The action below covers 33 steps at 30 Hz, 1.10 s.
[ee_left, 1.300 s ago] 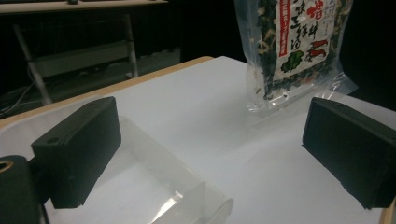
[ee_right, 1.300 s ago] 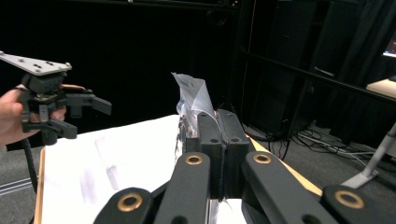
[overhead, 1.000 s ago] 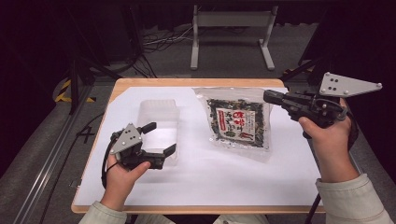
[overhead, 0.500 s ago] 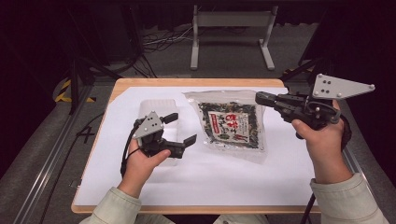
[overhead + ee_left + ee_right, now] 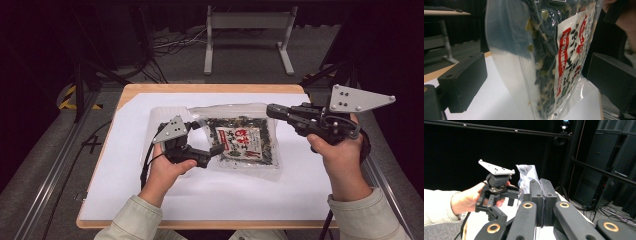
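Observation:
A clear bag of dried seaweed (image 5: 245,142) with a red and white label hangs tilted over the white sheet. My right gripper (image 5: 272,109) is shut on the bag's upper right edge and holds it up. In the right gripper view the shut jaws (image 5: 541,185) pinch crinkled clear plastic of the bag (image 5: 527,176), with the left gripper (image 5: 499,192) beyond. My left gripper (image 5: 210,136) is open at the bag's left side. In the left gripper view the bag (image 5: 549,62) stands between the two spread jaws of this gripper (image 5: 536,82), touching neither.
A white sheet (image 5: 240,200) covers the wooden table (image 5: 210,88). A clear plastic container (image 5: 161,116) lies behind the left gripper at the back left. A metal stand (image 5: 247,35) and cables are on the floor beyond the table's far edge.
The left gripper has moved right until its open jaws straddle the bag's left side. The right gripper has shifted the bag left and raised it.

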Each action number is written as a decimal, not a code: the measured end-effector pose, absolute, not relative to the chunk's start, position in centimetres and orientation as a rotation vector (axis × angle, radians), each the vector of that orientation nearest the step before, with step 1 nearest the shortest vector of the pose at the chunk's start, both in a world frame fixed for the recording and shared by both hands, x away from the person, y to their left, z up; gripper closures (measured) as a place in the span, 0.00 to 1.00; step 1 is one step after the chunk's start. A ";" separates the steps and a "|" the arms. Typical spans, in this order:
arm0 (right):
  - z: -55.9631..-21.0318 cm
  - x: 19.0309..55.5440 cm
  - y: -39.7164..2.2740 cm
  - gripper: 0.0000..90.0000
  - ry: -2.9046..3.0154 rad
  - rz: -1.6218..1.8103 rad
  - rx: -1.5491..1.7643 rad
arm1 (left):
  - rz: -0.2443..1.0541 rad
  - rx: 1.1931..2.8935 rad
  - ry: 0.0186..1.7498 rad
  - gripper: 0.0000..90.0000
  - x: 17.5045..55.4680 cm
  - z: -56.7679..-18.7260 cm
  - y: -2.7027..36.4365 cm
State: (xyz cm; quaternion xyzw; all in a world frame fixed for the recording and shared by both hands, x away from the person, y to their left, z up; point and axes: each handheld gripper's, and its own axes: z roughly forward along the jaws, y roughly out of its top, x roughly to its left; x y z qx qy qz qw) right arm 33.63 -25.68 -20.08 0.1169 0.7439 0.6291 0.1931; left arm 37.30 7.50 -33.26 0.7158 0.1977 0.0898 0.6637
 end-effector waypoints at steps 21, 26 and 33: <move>-20.4 33.5 -25.6 1.00 2.084 1.839 0.300 | 0.060 1.474 0.332 0.31 37.8 -34.0 6.2; -20.5 33.5 -25.9 1.00 2.074 1.850 0.300 | 0.060 1.469 0.321 0.39 37.8 -34.0 6.3; -20.7 33.7 -26.1 1.00 2.069 1.859 0.305 | 0.059 1.477 0.277 0.56 37.5 -33.7 6.5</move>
